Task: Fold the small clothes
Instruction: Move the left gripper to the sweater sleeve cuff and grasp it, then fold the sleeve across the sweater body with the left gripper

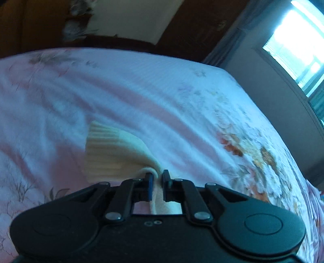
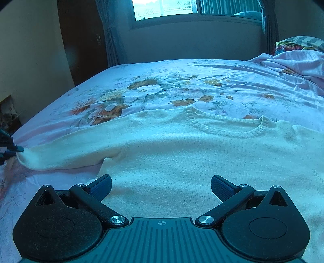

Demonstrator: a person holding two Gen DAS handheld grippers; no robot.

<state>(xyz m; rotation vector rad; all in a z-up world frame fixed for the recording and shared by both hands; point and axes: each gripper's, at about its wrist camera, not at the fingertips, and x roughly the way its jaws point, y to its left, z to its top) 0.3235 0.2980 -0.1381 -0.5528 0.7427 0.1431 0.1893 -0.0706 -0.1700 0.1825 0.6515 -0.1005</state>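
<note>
1. Daylight from a window (image 2: 165,8) falls across a bed dressed in a pale pink sheet (image 2: 162,81) printed with orange and white flowers; grey curtains hang on either side of the glass, and dark wood furniture stands along the wall beyond the bed.

2. Spread flat on the sheet, chest up, lies a cream knitted sweater (image 2: 182,157), its ribbed round neckline (image 2: 226,125) toward the window and its body filling the near half of the right wrist view.

3. One sleeve (image 2: 66,155) of the sweater stretches out sideways to the left edge of that view, where its end meets the tips of the other gripper, seen only as a dark shape at the frame's border.

4. From the left wrist camera, the ribbed cuff (image 1: 109,149) of that sleeve fans out over the sheet just ahead of the tool, and the cream fabric gathers into a narrow bunch between the fingers.

5. Jaws of the left gripper (image 1: 158,178) are drawn together and clamped on the gathered sleeve fabric.

6. Held over the lower body of the sweater, the right gripper (image 2: 161,187) has its blue-padded fingers (image 2: 101,187) spread wide apart with nothing between them; whether it touches the knit cannot be told.

7. A rumpled pink cover and a bright patterned pillow (image 2: 297,43) sit at the bed's far right corner.
</note>
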